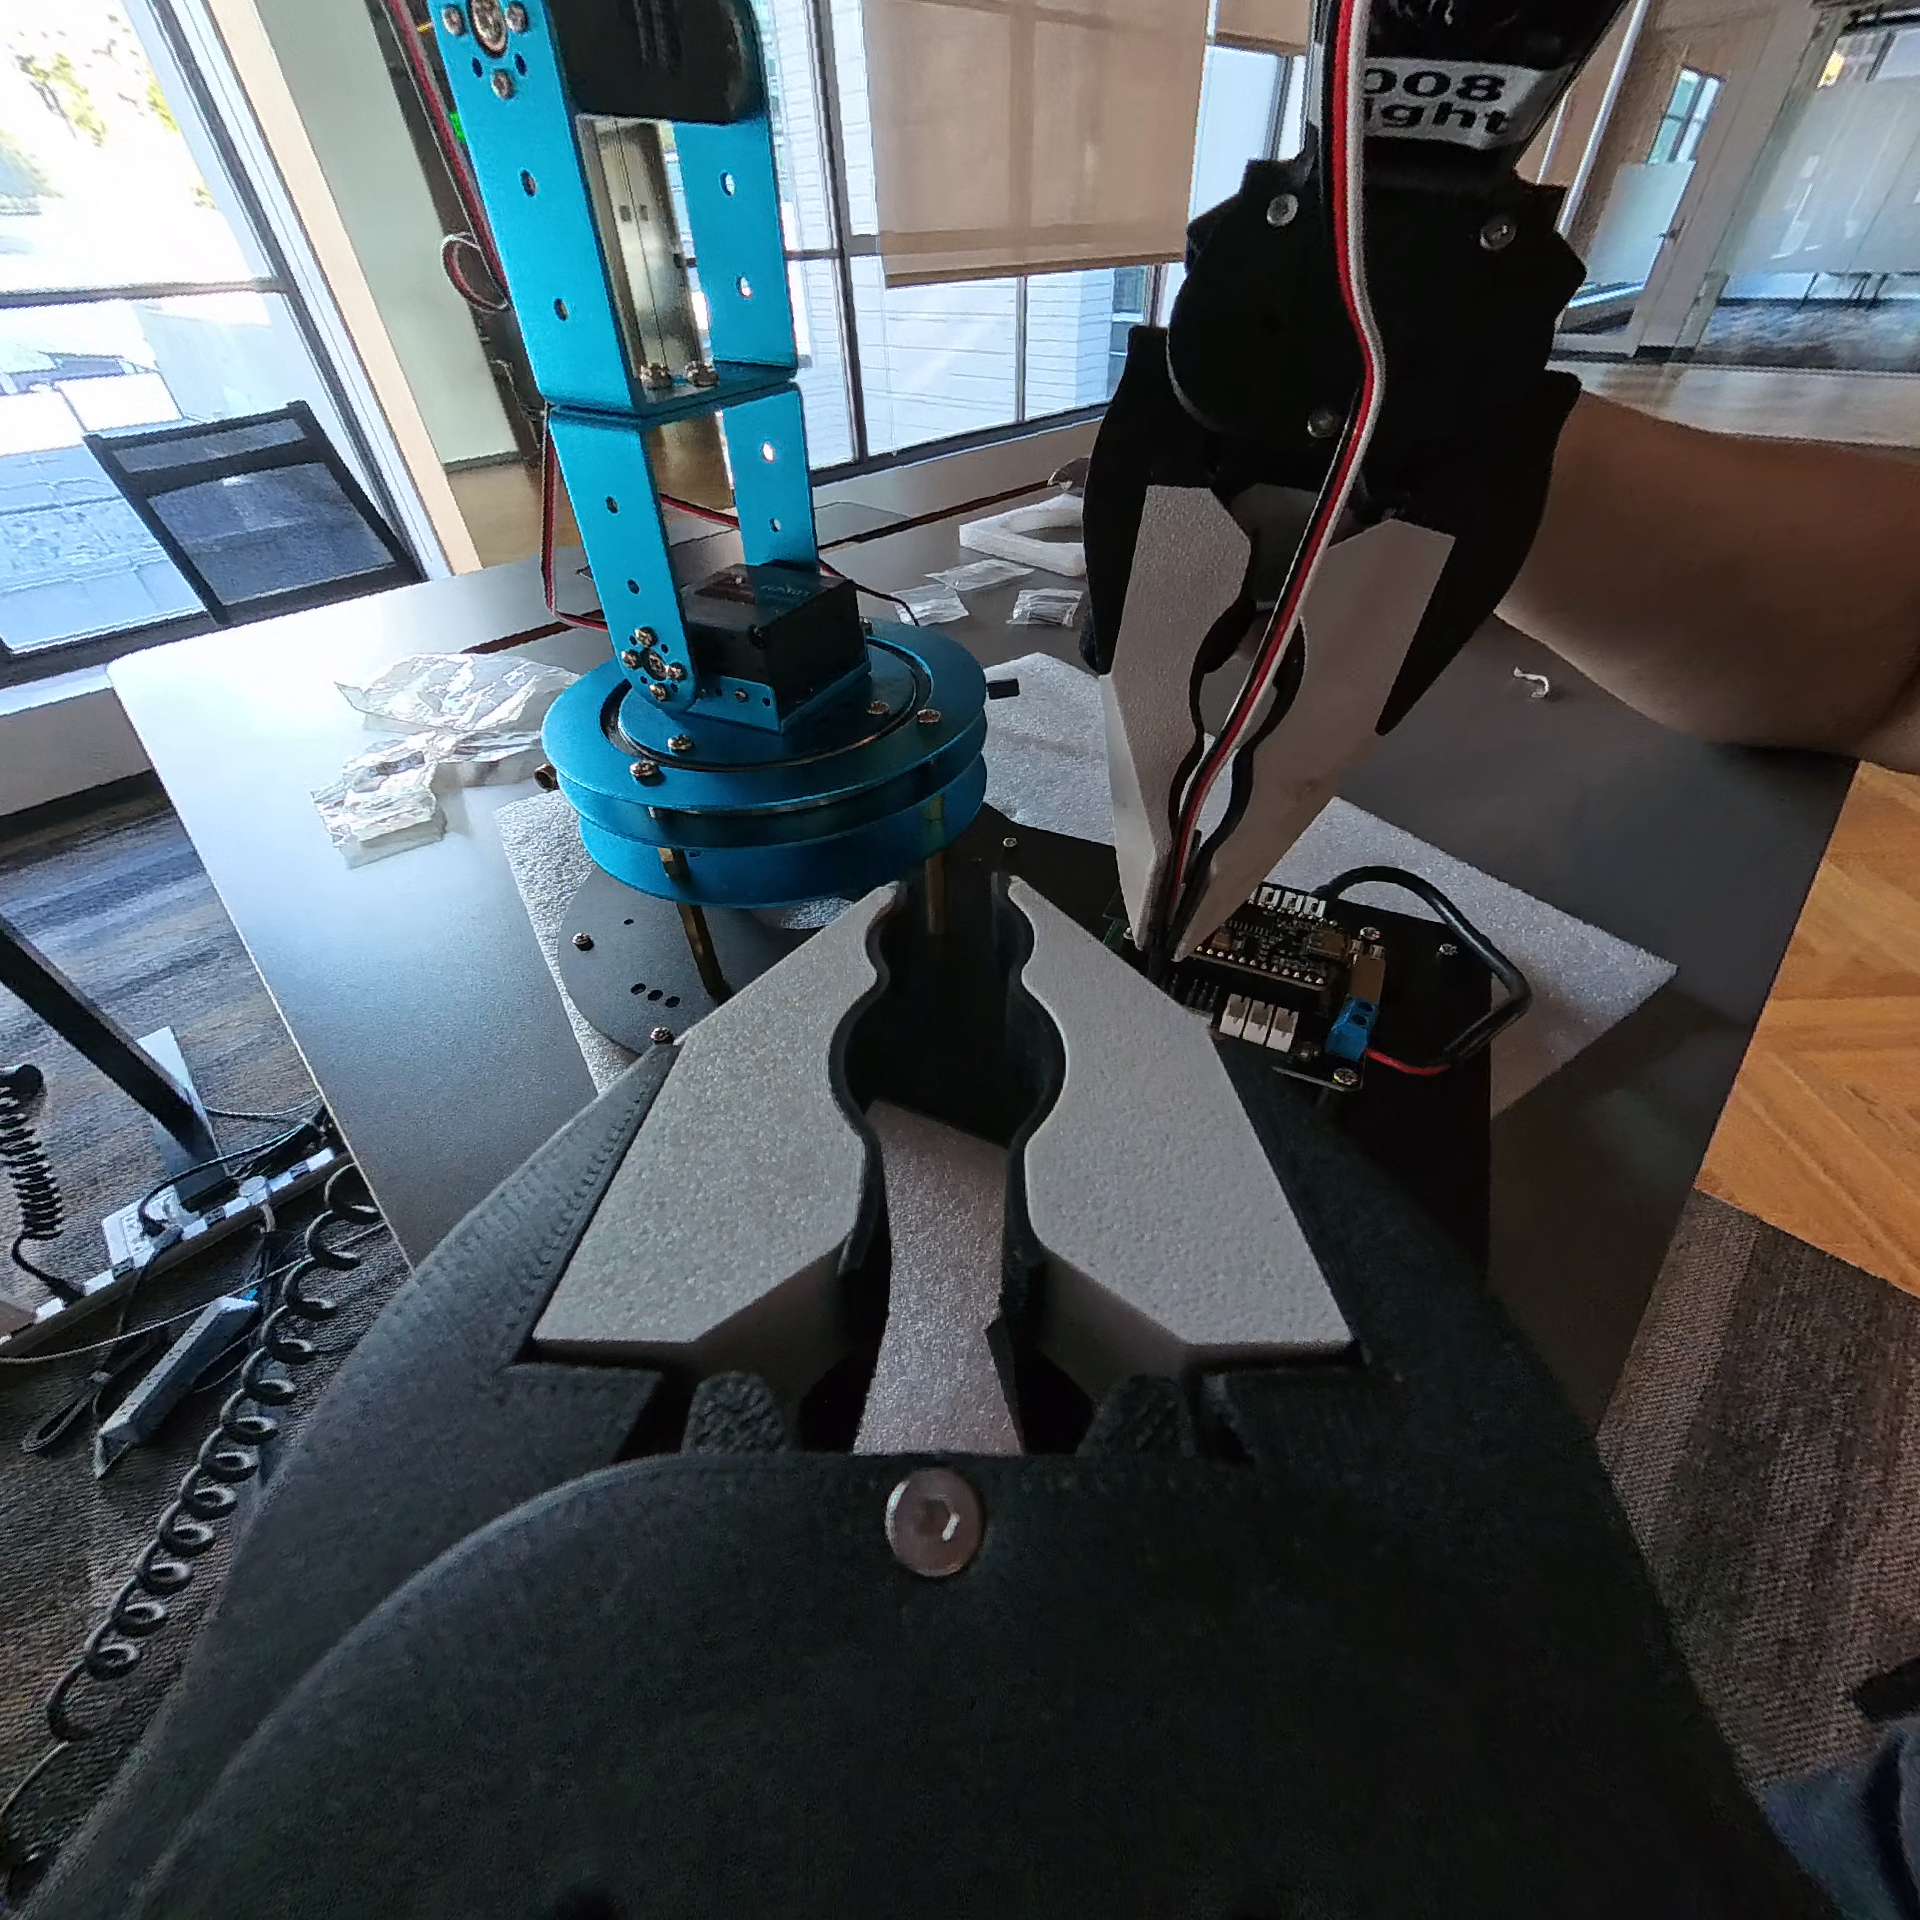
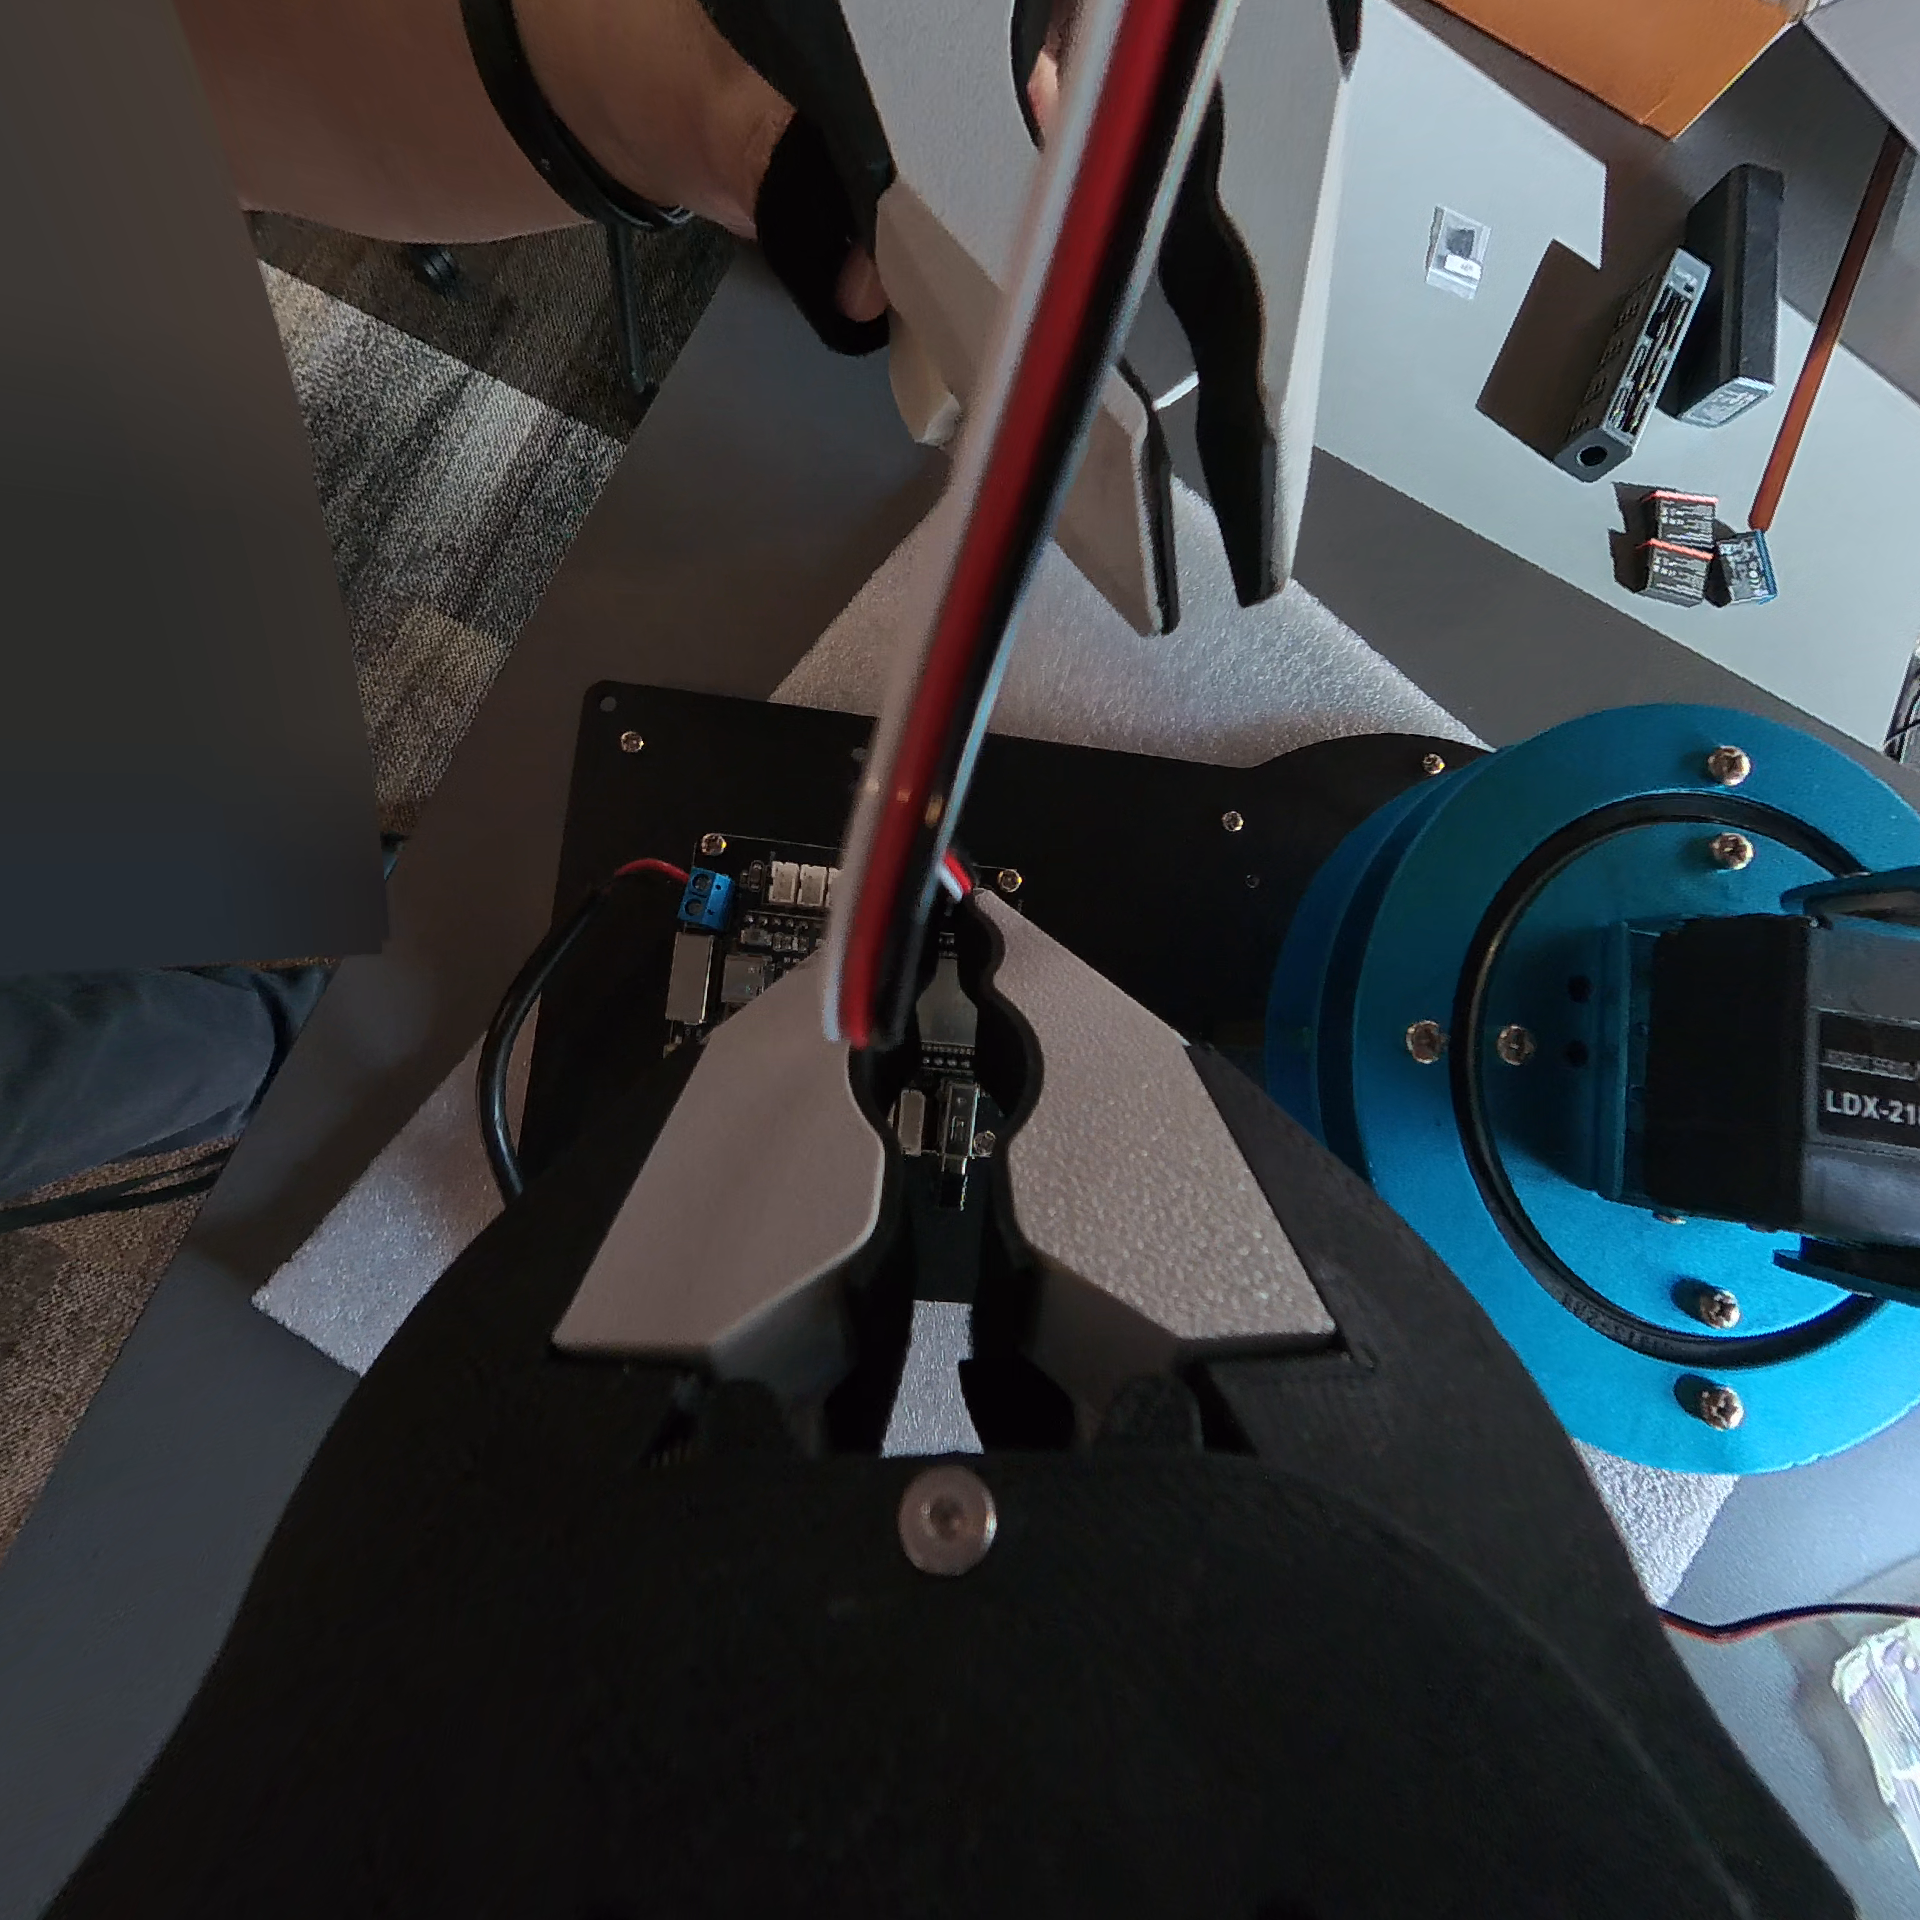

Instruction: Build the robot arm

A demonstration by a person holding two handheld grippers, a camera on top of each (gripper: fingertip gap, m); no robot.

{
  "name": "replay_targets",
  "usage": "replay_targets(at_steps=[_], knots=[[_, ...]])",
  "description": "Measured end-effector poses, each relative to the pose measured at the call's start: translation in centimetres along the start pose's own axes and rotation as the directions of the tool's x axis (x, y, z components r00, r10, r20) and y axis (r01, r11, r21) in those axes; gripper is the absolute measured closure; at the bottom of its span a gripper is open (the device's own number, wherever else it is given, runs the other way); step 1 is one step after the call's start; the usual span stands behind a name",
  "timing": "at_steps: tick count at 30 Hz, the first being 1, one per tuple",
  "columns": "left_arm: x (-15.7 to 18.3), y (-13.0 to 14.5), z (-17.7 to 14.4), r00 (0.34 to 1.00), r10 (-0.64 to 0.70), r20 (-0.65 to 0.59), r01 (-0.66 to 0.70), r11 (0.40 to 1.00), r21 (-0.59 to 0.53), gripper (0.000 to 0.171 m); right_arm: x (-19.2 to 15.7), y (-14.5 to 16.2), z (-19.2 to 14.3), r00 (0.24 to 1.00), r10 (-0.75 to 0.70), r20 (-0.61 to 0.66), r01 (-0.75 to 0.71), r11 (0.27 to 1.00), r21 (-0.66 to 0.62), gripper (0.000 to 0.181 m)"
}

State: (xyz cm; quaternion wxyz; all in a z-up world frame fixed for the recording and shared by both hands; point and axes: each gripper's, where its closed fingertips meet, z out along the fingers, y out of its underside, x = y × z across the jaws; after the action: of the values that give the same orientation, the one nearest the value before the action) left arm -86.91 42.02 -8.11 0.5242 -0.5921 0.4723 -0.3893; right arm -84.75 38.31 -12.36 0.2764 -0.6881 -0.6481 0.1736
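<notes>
Over the circuit board (image 1: 1278, 966): we see the right gripper (image 1: 1169, 935) pointing steeply down, its tips just above the board's near edge.
Right fingers: pressed together on the flat cable (image 1: 1288, 623), a white, red and black ribbon pinched close to its lower end.
Cable axis: it runs nearly upright, from the fingertips up along the gripper's body and out of the top of the left wrist view; in the right wrist view it crosses the picture as a long slanting band.
Cable end: hidden by the fingertips, so we cannot tell whether it touches the board or only hangs over it; it looks very near.
Left gripper (image 1: 951, 894): fingers parted a little, with nothing between them, held over the black base plate (image 2: 1122, 800), between the board and the blue arm base (image 1: 769, 769).
Nearer hand: the right one is at the board; the left stays beside it, apart from the cable.
Underneath: base plate and board lie on a white foam sheet (image 1: 1538, 935) on the grey desk (image 1: 364, 831).
</notes>
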Motion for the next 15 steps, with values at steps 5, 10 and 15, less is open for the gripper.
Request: replay_targets(at_steps=[5, 10, 15], knots=[[0.2, 0.1, 0.1, 1.000, 0.020, 0.001, -0.020, 1.000, -0.009, 0.158, 0.0, 0.0, 0.0, 1.000, 0.004, 0.005, -0.004, 1.000, -0.002, 0.179], [0.6, 1.0, 0.8, 0.999, 0.022, -0.033, -0.024, 0.996, -0.080, 0.156, 0.0, 0.0, 0.0, 1.000, 0.018, 0.011, -0.018, 1.000, -0.004, 0.179], [1.1, 2.4, 1.7, 0.996, 0.089, -0.027, -0.092, 0.979, -0.180, 0.156, 0.0, 0.1, 0.0, 0.999, 0.035, 0.012, -0.034, 0.999, -0.015, 0.179]])
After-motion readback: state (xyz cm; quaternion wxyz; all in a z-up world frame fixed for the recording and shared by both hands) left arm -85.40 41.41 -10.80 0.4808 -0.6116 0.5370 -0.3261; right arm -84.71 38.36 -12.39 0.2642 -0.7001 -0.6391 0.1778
